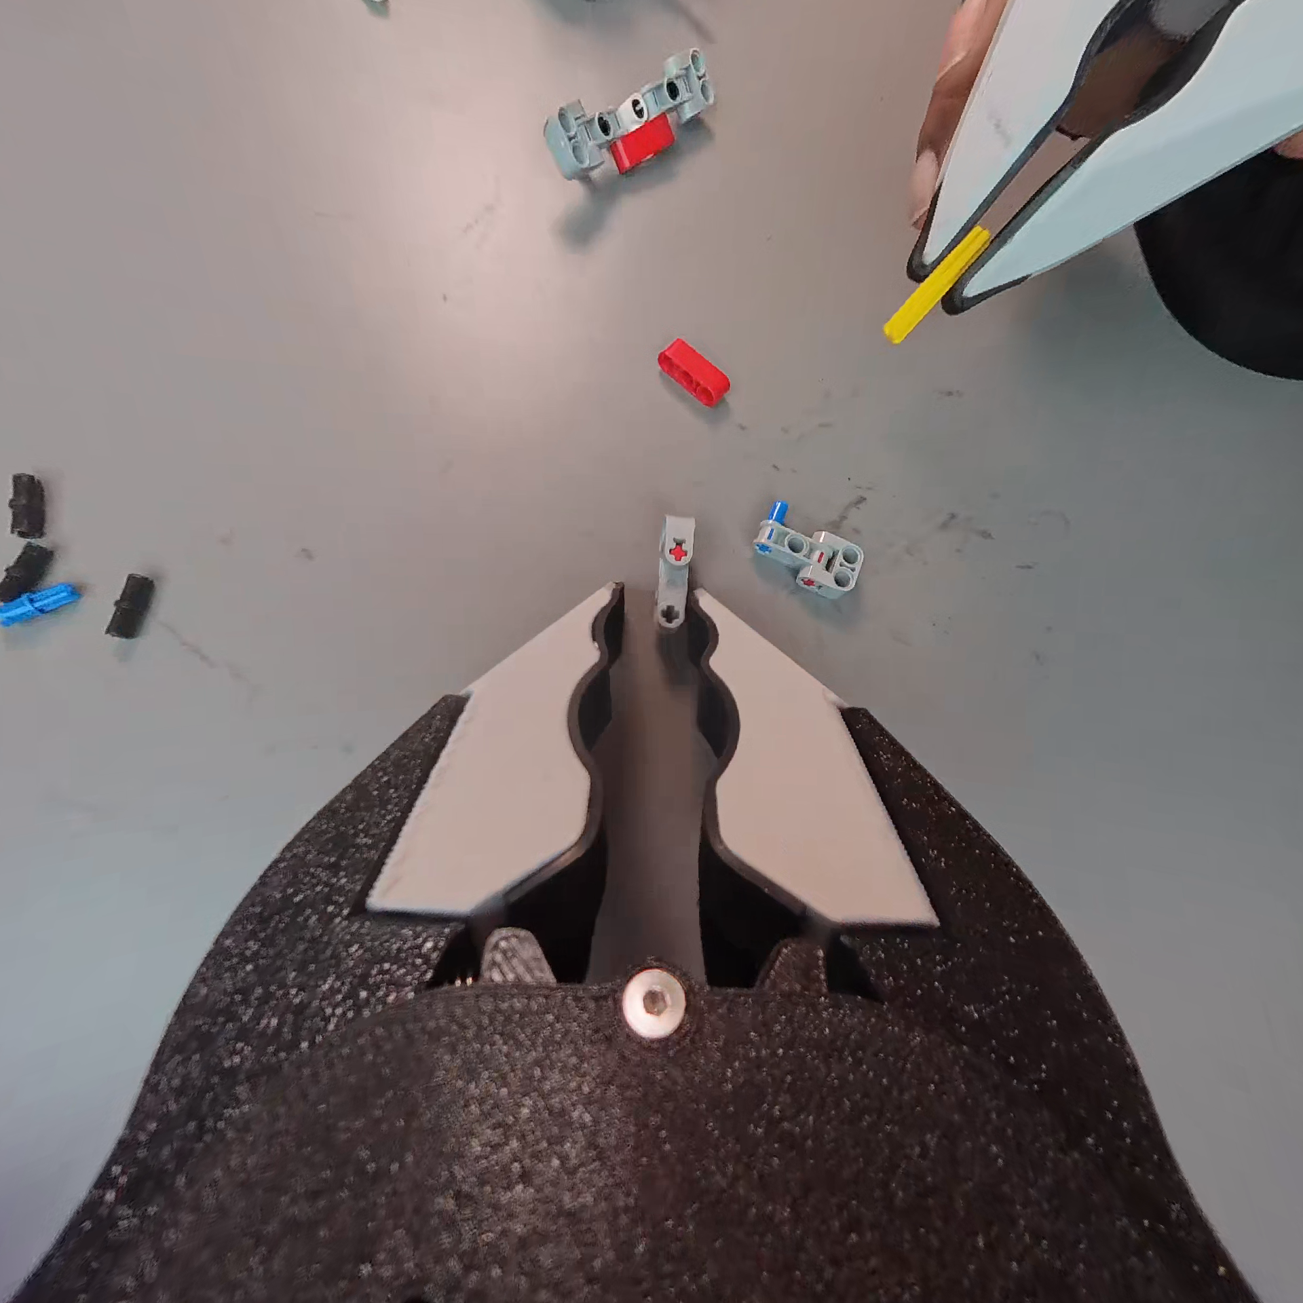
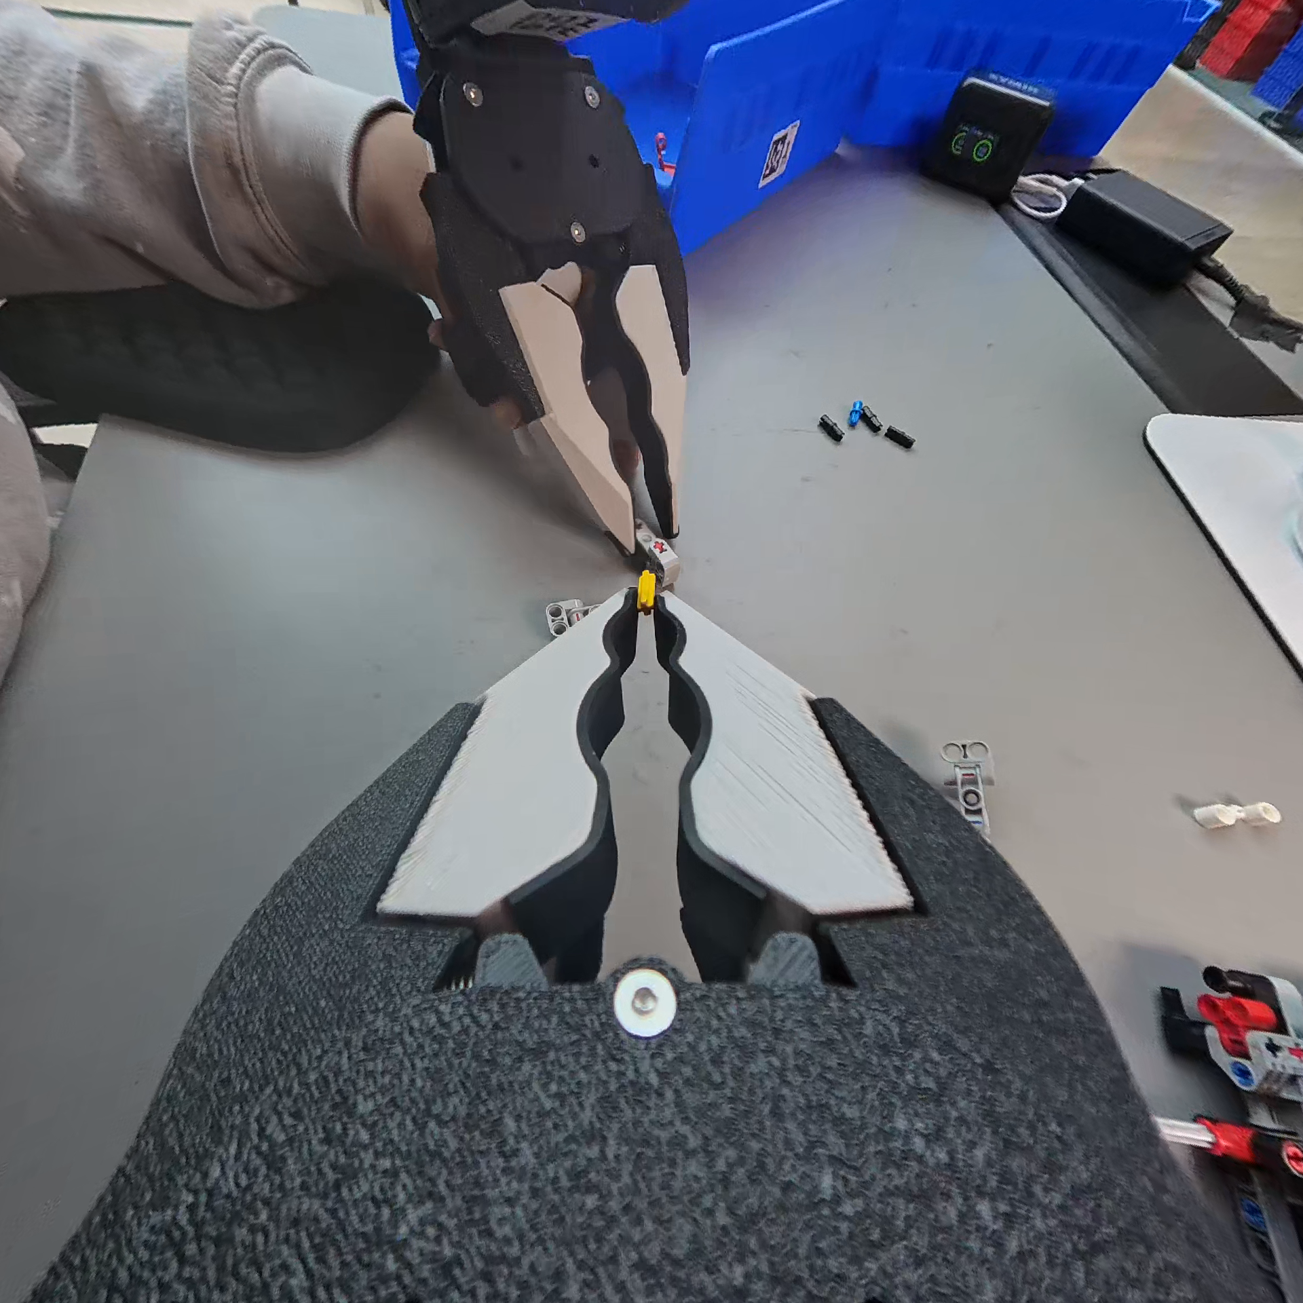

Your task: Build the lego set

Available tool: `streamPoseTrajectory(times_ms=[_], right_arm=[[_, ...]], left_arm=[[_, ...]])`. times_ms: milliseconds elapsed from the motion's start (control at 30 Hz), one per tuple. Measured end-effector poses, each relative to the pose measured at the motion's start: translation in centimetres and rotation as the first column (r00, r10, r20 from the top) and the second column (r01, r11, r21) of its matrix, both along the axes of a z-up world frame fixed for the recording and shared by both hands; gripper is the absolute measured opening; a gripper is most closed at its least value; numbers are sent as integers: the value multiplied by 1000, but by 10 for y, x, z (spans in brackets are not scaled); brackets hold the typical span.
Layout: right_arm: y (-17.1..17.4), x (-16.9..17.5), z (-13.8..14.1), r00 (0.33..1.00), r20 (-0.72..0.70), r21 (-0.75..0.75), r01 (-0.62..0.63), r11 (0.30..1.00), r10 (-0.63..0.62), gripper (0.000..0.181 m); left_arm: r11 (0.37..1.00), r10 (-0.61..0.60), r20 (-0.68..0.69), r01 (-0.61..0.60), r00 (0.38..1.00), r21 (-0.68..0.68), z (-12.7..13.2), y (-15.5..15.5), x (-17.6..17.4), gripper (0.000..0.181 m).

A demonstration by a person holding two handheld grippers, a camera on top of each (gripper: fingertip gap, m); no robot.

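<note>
My right gripper [image 2: 645, 605] is shut on a short yellow axle [image 2: 646, 591] that sticks out past its tips. It also shows at the upper right of the left wrist view [image 1: 934, 290], with the yellow axle [image 1: 916, 310] above the table. My left gripper [image 1: 659, 589] has its jaws parted around a small grey beam [image 1: 675, 567] with a red cross in one hole; the beam sits close to the right finger. In the right wrist view the left gripper [image 2: 645, 543] points down at the grey beam [image 2: 659, 555], and the axle's end is just in front of it.
On the grey table lie a grey-and-red assembly [image 1: 631, 116], a red beam [image 1: 694, 372], a grey connector with a blue pin [image 1: 807, 553], black pins [image 1: 130, 606] and a blue pin [image 1: 39, 603]. A blue bin [image 2: 846, 92] stands behind; a larger build [image 2: 1248, 1043] lies at the lower right. About 9 cm separates my left fingertips from my right. My left tips are roughly 15 cm from the blue pin [image 1: 39, 603]. Seen from the right wrist view [image 2: 856, 407] as well.
</note>
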State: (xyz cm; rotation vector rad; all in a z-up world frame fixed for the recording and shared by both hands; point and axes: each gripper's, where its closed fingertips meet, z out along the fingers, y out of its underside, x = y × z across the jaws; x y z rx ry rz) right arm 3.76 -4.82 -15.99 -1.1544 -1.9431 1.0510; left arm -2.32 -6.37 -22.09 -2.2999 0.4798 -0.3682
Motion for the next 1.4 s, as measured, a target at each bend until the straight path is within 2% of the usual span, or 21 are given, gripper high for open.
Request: streamPoseTrajectory(times_ms=[33, 167, 333, 567, 800, 1167, 1400], right_arm=[[0, 0, -1, 1000, 4, 6, -1, 1000, 1, 2], [2, -3, -5, 999, 42, 42, 5, 999, -7, 3], [-1, 1, -11, 985, 172, 96, -47, 994, 30, 3], [-2, 39, -12, 905, 421, 103, -112, 988, 58, 2], [-8, 64, -27, 842, 539, 89, -87, 992, 25, 2], [-12, 71, -36, 794, 607, 96, -94, 991, 17, 1], [-12, 78, -37, 779, 626, 63, -94, 994, 34, 1]], left_arm=[[1000, -1, -15, 1, 1000, 6, 0, 1, 0, 7], [997, -59, -52, 62, 997, 45, 3, 4, 14, 5], [980, -177, -70, 183, 982, 78, 18, 7, 45, 5], [939, -330, -121, 338, 936, 58, 15, 4, 96, 5], [921, -382, -117, 388, 917, 40, 12, 2, 116, 5], [917, -397, -74, 399, 915, 19, 6, -3, 123, 5], [919, -390, -44, 392, 920, 52, 8, -2, 128, 5]])
